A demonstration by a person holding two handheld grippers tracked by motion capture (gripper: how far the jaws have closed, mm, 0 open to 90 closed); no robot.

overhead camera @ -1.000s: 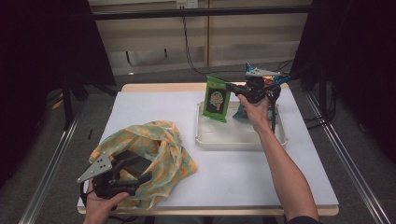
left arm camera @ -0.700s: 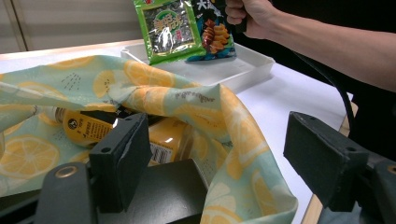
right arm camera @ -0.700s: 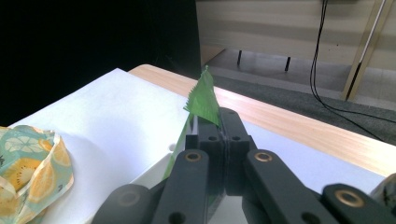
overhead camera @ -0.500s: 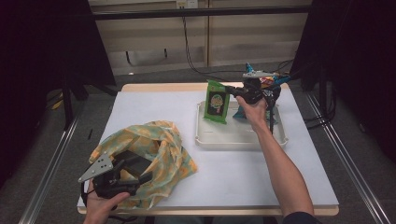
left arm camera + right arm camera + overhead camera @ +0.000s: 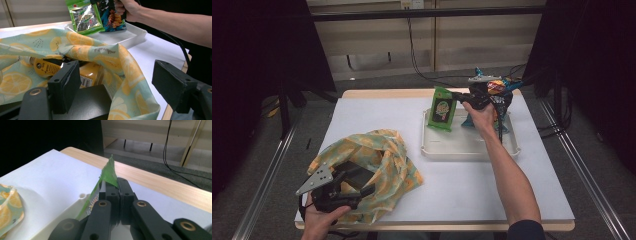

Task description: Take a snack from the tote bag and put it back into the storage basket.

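My right gripper (image 5: pixel 455 95) is shut on the top corner of a green snack packet (image 5: pixel 442 109), which hangs upright over the left part of a white tray (image 5: pixel 462 149). In the right gripper view the packet's green edge (image 5: pixel 110 171) sticks out of the closed jaws. A dark blue snack packet (image 5: pixel 111 16) stands in the tray behind it. At the front left, my left gripper (image 5: pixel 362 182) stands open at the mouth of a lemon-print cloth bag (image 5: pixel 384 155). Its jaws are wide apart around the bag's rim (image 5: pixel 117 57). A yellow bottle (image 5: pixel 46 68) lies inside.
A yellow box (image 5: pixel 90 75) and a dark item also lie in the bag. White table (image 5: pixel 377 112) spreads behind the bag and in front of the tray. Cables and dark frames stand past the table's far edge.
My right gripper has sunk a little toward the tray with the green packet still in it. The left gripper and the bag have kept still.
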